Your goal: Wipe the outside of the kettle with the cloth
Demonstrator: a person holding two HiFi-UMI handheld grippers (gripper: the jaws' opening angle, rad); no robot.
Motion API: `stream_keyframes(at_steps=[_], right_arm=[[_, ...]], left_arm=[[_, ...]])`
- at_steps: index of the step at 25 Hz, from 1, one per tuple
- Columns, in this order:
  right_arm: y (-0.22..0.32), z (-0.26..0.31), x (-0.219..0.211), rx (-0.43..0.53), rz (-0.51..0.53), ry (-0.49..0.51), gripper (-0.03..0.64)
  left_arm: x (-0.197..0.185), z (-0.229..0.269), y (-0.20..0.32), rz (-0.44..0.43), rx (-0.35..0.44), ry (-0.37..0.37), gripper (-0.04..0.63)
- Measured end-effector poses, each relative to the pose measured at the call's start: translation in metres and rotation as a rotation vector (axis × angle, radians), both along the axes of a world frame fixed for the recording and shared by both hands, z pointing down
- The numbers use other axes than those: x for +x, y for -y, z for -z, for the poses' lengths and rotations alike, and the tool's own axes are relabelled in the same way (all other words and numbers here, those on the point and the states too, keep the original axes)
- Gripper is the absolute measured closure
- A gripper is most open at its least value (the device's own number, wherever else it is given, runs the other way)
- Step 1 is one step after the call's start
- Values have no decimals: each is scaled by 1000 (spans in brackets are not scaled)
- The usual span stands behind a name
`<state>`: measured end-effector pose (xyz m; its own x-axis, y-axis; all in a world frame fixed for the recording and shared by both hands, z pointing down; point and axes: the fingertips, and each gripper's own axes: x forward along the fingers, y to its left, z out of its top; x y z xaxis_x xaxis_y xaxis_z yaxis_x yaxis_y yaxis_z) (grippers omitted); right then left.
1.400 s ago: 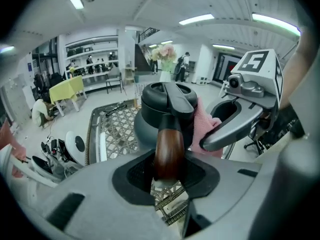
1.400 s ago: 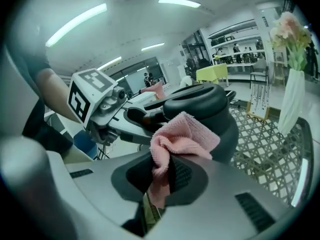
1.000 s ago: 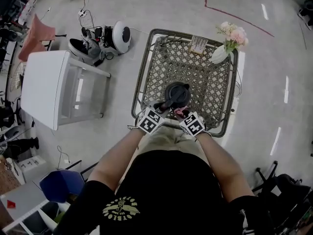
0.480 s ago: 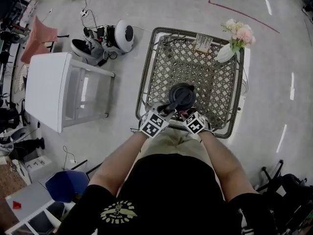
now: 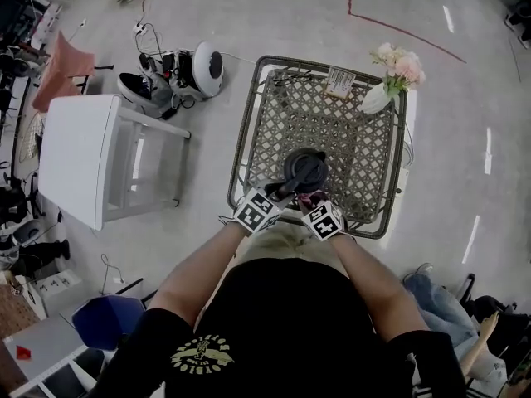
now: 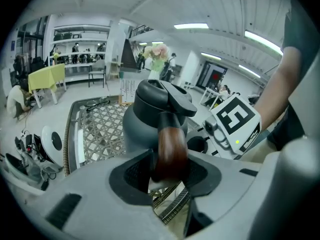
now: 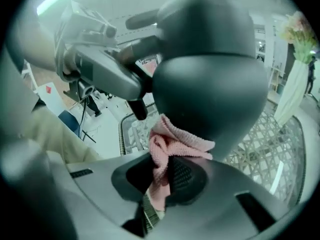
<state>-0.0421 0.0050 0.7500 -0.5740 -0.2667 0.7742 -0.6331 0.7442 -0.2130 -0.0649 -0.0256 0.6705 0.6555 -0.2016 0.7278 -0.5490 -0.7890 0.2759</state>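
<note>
A dark grey kettle (image 5: 304, 169) stands on the lattice-topped table (image 5: 249, 131), near its front edge. My left gripper (image 5: 278, 194) has the kettle's brown wooden handle (image 6: 170, 149) between its pads. Its jaws have just been opening, and both pads still touch the handle's sides. My right gripper (image 5: 312, 202) is shut on a folded pink cloth (image 7: 170, 144). The cloth lies against the lower side of the kettle's body (image 7: 210, 74), just right of the handle. The two grippers sit side by side, nearly touching.
A white vase of pink flowers (image 5: 390, 73) and a small card (image 5: 336, 80) stand at the table's far edge. A white side table (image 5: 79, 156) is at the left, with cables and a round white appliance (image 5: 203, 63) on the floor beyond it.
My right gripper and the cloth have slid a little lower along the kettle's side. The left gripper has stayed on the handle. Blue cloth and a hand have appeared at the lower right.
</note>
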Motion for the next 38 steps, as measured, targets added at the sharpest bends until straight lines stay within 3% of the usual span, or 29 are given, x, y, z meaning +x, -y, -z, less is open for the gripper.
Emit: stream_keyframes(at_steps=[8,15,19,22,27,31,36,38], right_arm=[[9,52,14,56,-70,132,577],[17,88,35,103,-79,145,577],[32,122,46,148,-134,215,577],[33,139,39,116,-113,282,577],[32,119,31,19,-58,260,577],[38,108,44,18,-64,241,577],[41,106,47,55,22,185,577],[44,105,53,61,12,165,577]], left_arm=[[1,-8,1,-73,74,90,483],[0,-9,-2,-77,75,103,483],[1,-9,-1,-81,76,103,483],[1,-8,-1,-82,78,102,483],[-1,-9,-1,-82,75,102,483],[0,-7,-2,-80,74,100,483],[-1,-8,-1,-79,81,99,483],[-1,-9,-2,-79,82,97,483]])
